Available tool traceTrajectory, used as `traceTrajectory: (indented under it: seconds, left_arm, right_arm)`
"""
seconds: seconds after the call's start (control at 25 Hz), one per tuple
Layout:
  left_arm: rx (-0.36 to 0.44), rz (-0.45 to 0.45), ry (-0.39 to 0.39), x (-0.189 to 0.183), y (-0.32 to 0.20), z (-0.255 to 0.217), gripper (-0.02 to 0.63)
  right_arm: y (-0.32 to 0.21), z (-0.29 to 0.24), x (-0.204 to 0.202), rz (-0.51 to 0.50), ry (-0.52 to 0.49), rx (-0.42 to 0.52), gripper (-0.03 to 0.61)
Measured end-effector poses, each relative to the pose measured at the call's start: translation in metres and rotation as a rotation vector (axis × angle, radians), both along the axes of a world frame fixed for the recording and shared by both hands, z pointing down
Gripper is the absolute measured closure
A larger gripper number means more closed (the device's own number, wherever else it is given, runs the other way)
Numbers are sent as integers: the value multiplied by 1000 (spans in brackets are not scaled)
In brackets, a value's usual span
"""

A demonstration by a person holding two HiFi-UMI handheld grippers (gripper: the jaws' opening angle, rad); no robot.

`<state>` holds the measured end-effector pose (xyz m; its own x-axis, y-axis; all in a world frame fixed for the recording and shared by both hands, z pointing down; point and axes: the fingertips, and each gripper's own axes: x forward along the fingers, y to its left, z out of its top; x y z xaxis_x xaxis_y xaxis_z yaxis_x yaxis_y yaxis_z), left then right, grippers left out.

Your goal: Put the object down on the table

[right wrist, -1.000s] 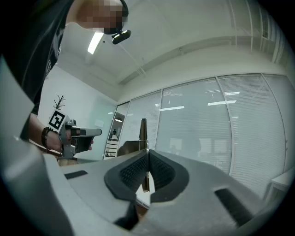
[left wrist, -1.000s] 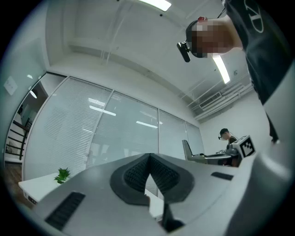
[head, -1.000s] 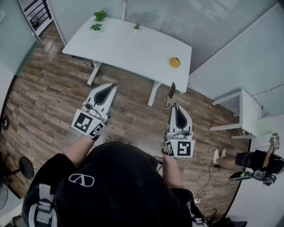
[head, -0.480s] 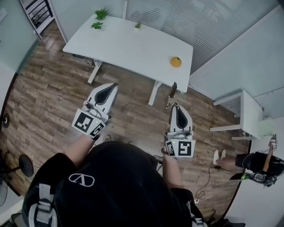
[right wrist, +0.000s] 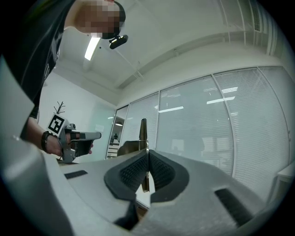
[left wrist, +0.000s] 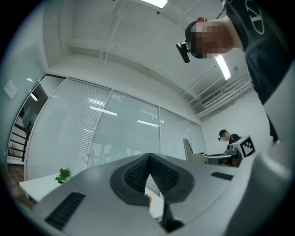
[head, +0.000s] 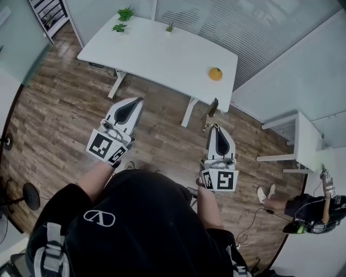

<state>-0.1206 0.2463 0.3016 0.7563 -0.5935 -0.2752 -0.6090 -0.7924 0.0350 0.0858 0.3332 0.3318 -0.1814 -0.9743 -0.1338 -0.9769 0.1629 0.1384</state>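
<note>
My right gripper is shut on a thin dark blade-like object that sticks out past its tips, held in the air above the wooden floor short of the white table. In the right gripper view the object stands upright, pinched between the ribbed pads. My left gripper is shut with nothing in it, held level with the right one and also short of the table. In the left gripper view its jaws meet in a closed line.
On the table lie an orange near the right end and small green plants at the far left end. A small white side table stands at right. Another person is at lower right. A black round stand base is at left.
Both grippers keep their pose and grip. The view has shifted a little, so the table sits slightly to the right. The person at lower right has moved lower in the view.
</note>
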Motion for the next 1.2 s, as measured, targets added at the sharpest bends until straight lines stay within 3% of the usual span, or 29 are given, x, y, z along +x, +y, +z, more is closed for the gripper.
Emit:
traceTrajectory:
  seconds: [0.36, 0.56, 0.8, 1.2]
  left_arm:
    - [-14, -75, -26, 31, -9, 16, 609]
    - [-23, -95, -29, 36, -42, 26, 609]
    - [-19, -66, -4, 47, -129, 36, 609]
    - [34, 45, -17, 66, -341, 28, 609]
  right_arm:
    - [-22, 20, 38, -82, -8, -15, 570]
    - [-55, 29, 54, -81, -10, -19, 571]
    - [-128, 36, 66, -40, 19, -28, 571]
    - [-311, 23, 80, 87, 80, -33, 571]
